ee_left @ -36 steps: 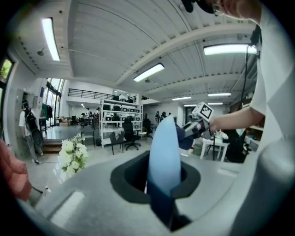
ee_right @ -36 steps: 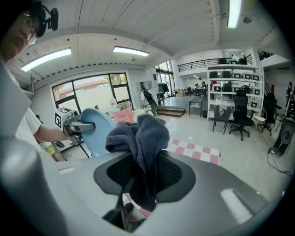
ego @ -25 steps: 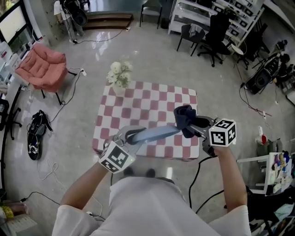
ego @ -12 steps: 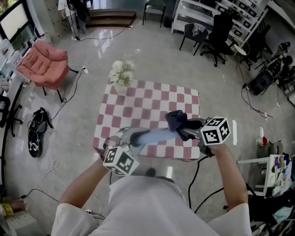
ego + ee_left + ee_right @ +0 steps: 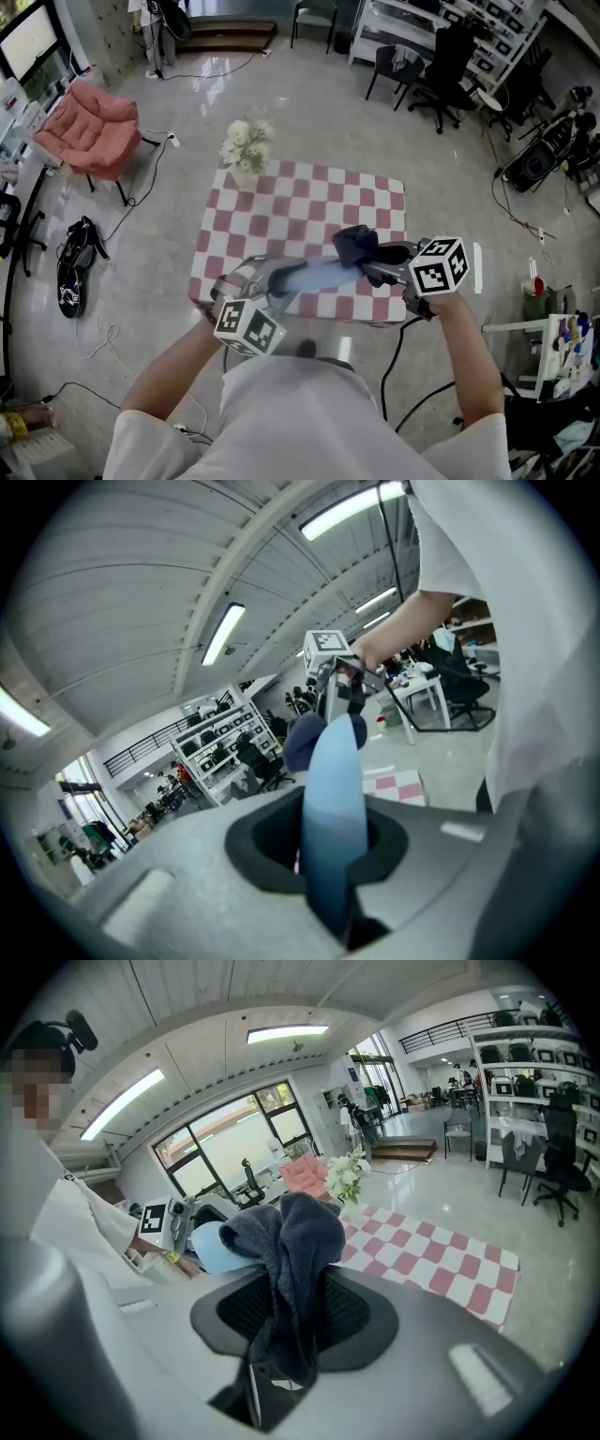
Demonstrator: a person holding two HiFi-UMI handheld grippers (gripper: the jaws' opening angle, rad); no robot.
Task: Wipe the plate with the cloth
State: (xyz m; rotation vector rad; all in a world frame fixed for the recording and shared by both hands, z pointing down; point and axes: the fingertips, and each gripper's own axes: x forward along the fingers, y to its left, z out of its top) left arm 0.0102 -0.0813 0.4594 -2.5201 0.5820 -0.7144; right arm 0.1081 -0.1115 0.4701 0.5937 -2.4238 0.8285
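A light blue plate (image 5: 311, 274) is held up edge-on above the near edge of the checkered table (image 5: 300, 225). My left gripper (image 5: 272, 279) is shut on its rim; in the left gripper view the plate (image 5: 333, 827) stands upright between the jaws. A dark navy cloth (image 5: 354, 246) is bunched in my right gripper (image 5: 375, 262), which is shut on it. The cloth (image 5: 286, 1260) presses against the far end of the plate (image 5: 214, 1246). The left gripper view shows the cloth (image 5: 305, 741) behind the plate's top.
A white flower bunch (image 5: 244, 145) stands at the table's far left corner. A pink chair (image 5: 86, 129) sits to the left on the floor, shoes (image 5: 73, 272) beside it. Black office chairs (image 5: 422, 75) and shelving stand at the back right.
Both grippers have shifted a little left and toward me with plate and cloth. The cloth has slid left along the plate's far end.
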